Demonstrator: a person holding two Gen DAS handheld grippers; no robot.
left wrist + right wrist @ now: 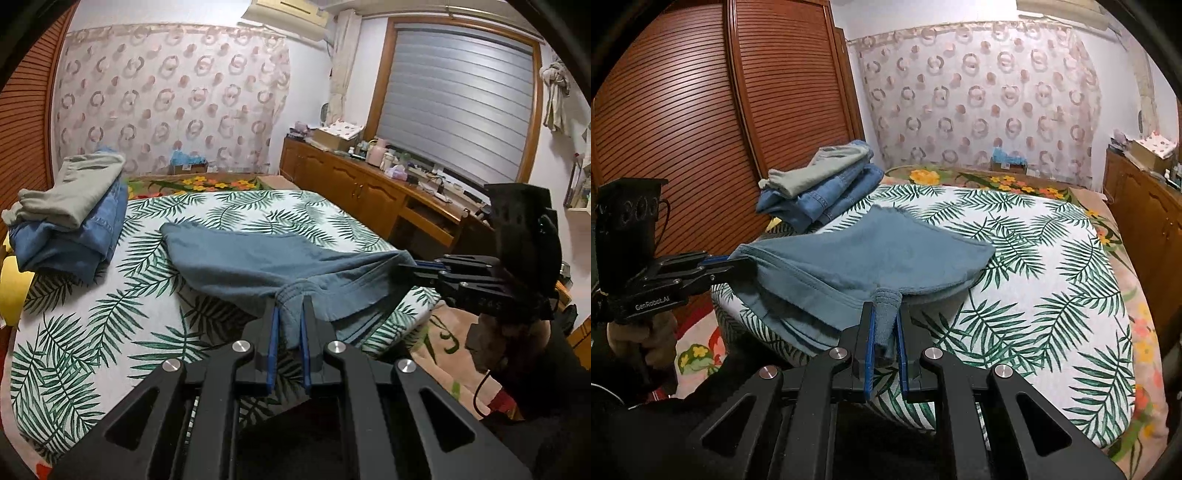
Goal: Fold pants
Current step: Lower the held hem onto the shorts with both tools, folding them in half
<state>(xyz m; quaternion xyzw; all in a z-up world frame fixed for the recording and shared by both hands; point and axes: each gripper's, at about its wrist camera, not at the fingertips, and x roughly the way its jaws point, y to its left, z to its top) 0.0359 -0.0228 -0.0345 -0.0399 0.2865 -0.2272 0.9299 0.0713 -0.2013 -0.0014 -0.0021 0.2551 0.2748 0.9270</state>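
Note:
Grey-blue pants (255, 262) lie partly on the leaf-print bed (110, 325), their near edge lifted off it. My left gripper (290, 314) is shut on a bunched corner of the pants. My right gripper (410, 267), seen from the side at the right, is shut on the other corner. In the right wrist view the right gripper (886, 314) pinches a rolled bit of the pants (871, 251), and the left gripper (733, 264) holds the far corner at the left. The cloth hangs stretched between the two grippers over the bed's near edge.
A stack of folded clothes, grey on blue denim (70, 218), sits at the bed's far left corner (827, 184). A wooden cabinet (369, 192) with clutter runs along the right. A slatted wardrobe (701, 122) stands at the left. A flowered rug (698, 354) covers the floor.

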